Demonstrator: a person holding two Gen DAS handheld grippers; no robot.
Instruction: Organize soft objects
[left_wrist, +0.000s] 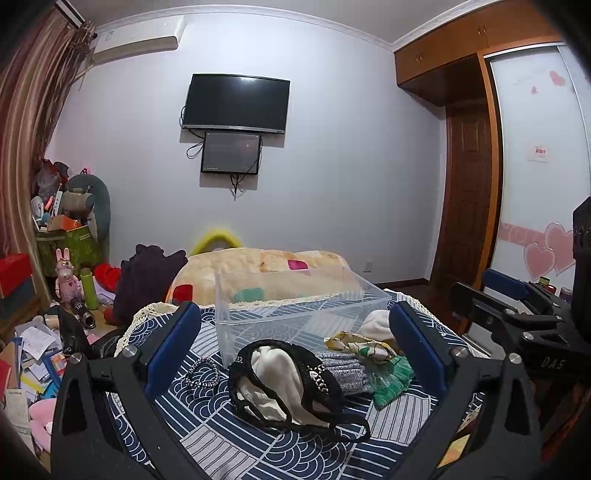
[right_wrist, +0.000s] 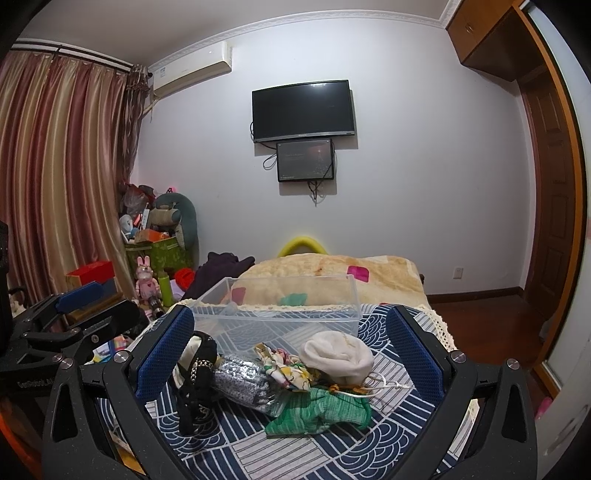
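A heap of soft items lies on the blue patterned cloth (left_wrist: 258, 446) in front of a clear plastic bin (left_wrist: 295, 306). Nearest my left gripper (left_wrist: 295, 354) is a black lace garment over cream cloth (left_wrist: 284, 387), with a beaded hair band (left_wrist: 203, 373) to its left. My left gripper is open and empty, jaws either side of the heap. My right gripper (right_wrist: 291, 354) is open and empty above a grey knit piece (right_wrist: 243, 380), a floral cloth (right_wrist: 284, 365), a white sock bundle (right_wrist: 336, 356) and a green cloth (right_wrist: 321, 410). The bin (right_wrist: 280, 314) looks empty.
A beige blanket (left_wrist: 266, 273) lies behind the bin. A dark garment (left_wrist: 147, 280) hangs at the left. Clutter, a pink rabbit toy (left_wrist: 66, 280) and boxes fill the floor at left. A wardrobe and door stand at the right. The other gripper shows at the right edge (left_wrist: 517, 317).
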